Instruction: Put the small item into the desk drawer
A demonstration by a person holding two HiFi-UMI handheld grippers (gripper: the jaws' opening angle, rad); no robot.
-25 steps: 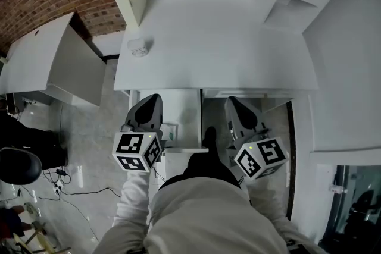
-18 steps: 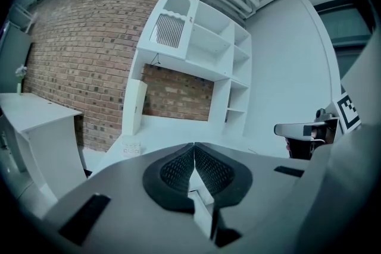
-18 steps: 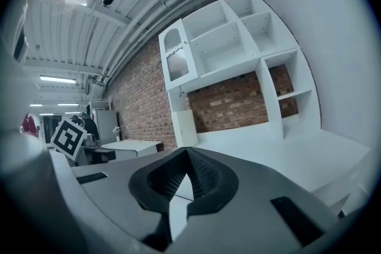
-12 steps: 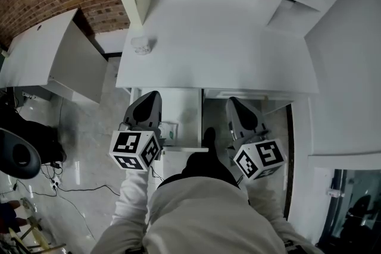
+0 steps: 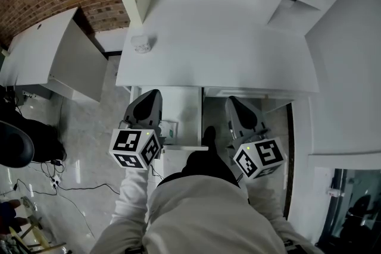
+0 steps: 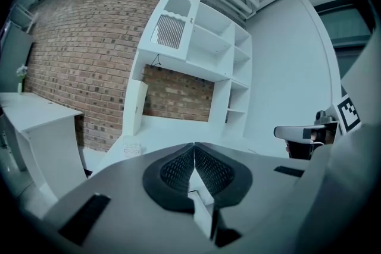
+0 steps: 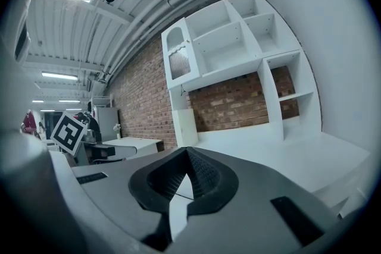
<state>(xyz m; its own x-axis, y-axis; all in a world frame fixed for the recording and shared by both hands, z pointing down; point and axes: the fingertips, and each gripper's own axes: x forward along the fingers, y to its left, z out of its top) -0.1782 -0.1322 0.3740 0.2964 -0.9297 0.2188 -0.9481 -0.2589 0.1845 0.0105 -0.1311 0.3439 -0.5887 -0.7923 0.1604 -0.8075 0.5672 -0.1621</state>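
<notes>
Both the left gripper (image 6: 194,146) and right gripper (image 7: 186,150) hover clenched, empty, by the drawer (image 5: 184,110). The small item (image 5: 140,44) sits on the desk (image 5: 238,50); grasping it needs jaws spread.

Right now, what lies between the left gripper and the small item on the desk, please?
Only bare white desktop separates left gripper and small item, shown in the head view.
</notes>
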